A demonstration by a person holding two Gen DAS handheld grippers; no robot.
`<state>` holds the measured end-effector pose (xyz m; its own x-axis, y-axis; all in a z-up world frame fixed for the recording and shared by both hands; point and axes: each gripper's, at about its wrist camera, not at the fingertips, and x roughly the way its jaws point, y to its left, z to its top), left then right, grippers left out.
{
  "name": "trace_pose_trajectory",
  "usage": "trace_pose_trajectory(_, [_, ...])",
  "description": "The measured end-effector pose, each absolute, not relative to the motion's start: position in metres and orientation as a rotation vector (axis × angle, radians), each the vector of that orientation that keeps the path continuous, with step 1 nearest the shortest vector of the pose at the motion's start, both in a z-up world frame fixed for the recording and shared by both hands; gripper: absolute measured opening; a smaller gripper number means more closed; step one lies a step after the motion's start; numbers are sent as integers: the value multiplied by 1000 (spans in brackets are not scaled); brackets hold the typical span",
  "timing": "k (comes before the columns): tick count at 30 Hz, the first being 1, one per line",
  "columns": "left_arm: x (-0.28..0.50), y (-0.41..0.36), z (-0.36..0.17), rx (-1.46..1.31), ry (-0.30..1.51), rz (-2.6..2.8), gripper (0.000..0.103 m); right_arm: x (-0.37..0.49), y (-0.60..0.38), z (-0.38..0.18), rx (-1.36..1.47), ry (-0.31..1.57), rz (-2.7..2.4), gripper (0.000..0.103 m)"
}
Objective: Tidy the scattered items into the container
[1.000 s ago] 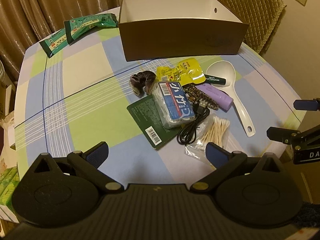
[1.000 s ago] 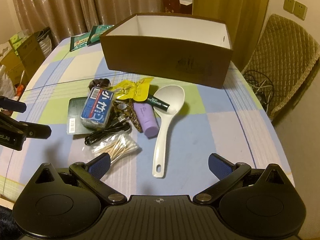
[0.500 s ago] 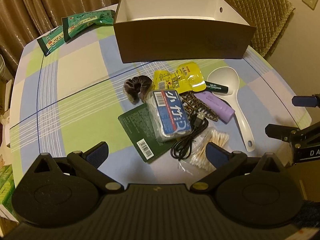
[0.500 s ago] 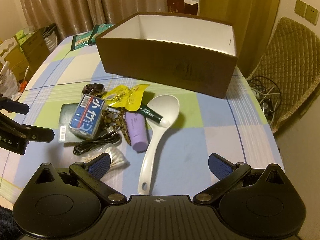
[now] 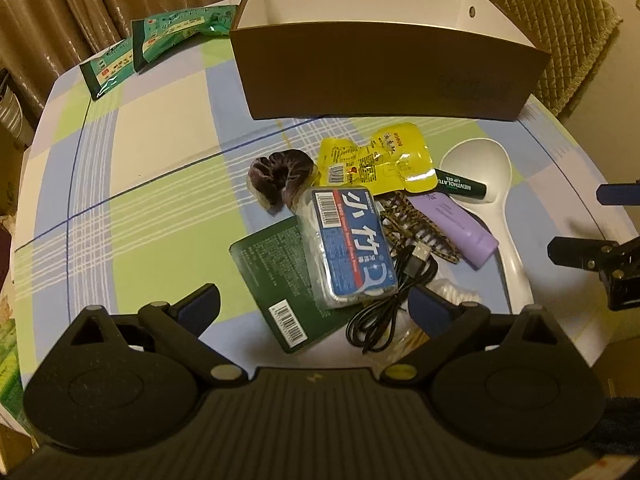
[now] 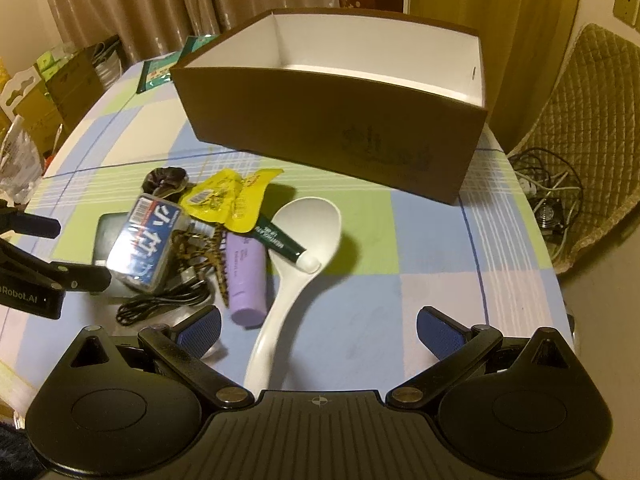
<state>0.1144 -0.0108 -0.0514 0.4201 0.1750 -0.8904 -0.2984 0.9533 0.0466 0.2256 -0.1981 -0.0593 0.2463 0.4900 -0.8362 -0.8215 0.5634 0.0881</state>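
Both tongs are spread wide with nothing in them: left tongs (image 5: 314, 308) hang over the near edge of the pile, right tongs (image 6: 318, 330) over the handle end of the white spoon (image 6: 294, 248). Nothing's in the brown box (image 6: 332, 124) yet as far as the visible inside shows; it sits at the back of the tabletop (image 5: 152, 184), just behind the clutter.

If I were doing this pick, I'd start with whatever sits on top and comes away clean. On the left that's probably the blue floss box (image 5: 352, 248), which rests on the green card (image 5: 276, 276) and touches the black USB cable (image 5: 394, 292). Close on its long sides, lift straight up, and watch that the cable doesn't drag along. On the right, the spoon looks easy, but the green lip balm tube (image 6: 286, 242) lies across its bowl, so I'd grab the purple tube (image 6: 246, 280) or the lip balm first.

Hard to make out:
- the cotton swabs (image 5: 452, 294) are mostly behind the left tongs' right finger
- the leopard hair clip (image 5: 416, 224) is tucked among the floss box, purple tube and cable
- the yellow pouch (image 5: 376, 160) covers part of the lip balm
- the box floor is hidden by its front wall
- the dark scrunchie (image 5: 280, 178) seems loose, though its far side isn't clear.
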Motion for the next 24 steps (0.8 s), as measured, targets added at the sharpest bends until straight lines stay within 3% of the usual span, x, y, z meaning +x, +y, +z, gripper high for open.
trace_pose_trajectory(11, [142, -18, -73, -144, 1122, 315, 74, 262, -190, -69, -430, 980, 945, 101])
trace_pose_trajectory(17, [151, -25, -83, -112, 1130, 323, 69, 274, -189, -75, -439, 995, 955, 101])
trace_pose_trajectory(20, [154, -27, -88, -99, 1125, 312, 60, 279, -189, -76, -443, 998, 957, 101])
trace_pose_trajectory(24, [157, -30, -91, -61, 1110, 318, 57, 284, -188, -77, -442, 998, 961, 101])
